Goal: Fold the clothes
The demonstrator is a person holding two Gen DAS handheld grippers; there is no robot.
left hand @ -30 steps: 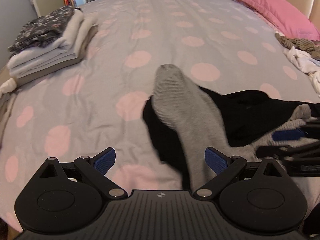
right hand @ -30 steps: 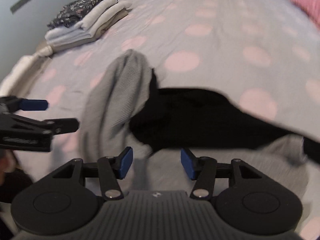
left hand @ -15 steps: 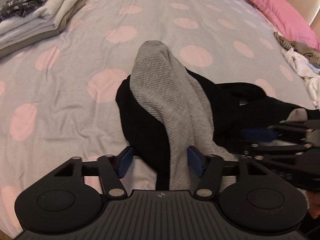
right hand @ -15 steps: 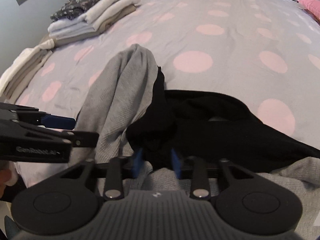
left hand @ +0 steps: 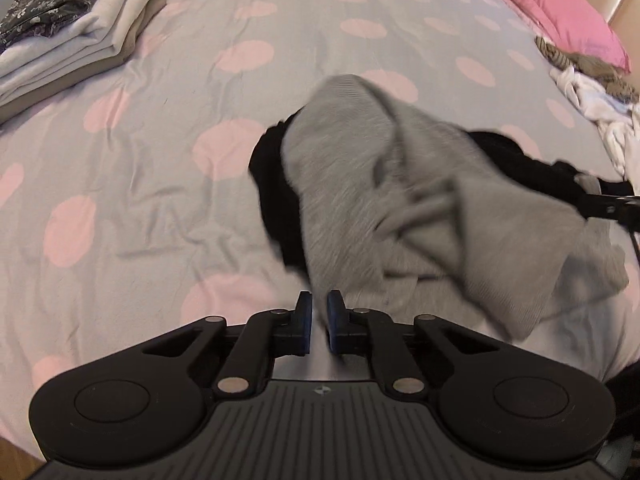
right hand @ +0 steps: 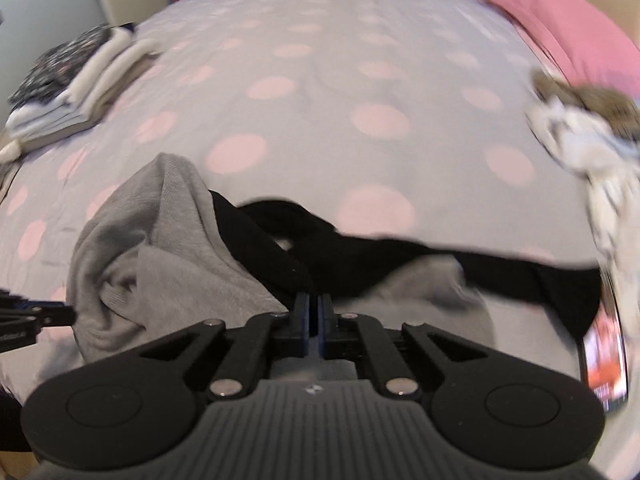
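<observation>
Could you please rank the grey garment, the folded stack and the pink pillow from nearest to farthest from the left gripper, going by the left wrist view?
1. Grey garment: clamped in the left gripper.
2. Folded stack: far left.
3. Pink pillow: far right corner.

Bed (left hand: 280, 12) centre: wide open stretch of dotted cover ahead of the grey-and-black garment (left hand: 360, 184), nothing standing on it. Far left corner blocked by a stack of folded clothes (left hand: 68, 44) (several layers high). Right edge crowded: pink pillow (left hand: 552, 4) along the headboard side, loose heap of white and brown laundry (right hand: 588, 136) below it. Near right, a phone (right hand: 604, 360) lies just beside the garment's black end. Left of the garment, bare cover to the bed edge.
</observation>
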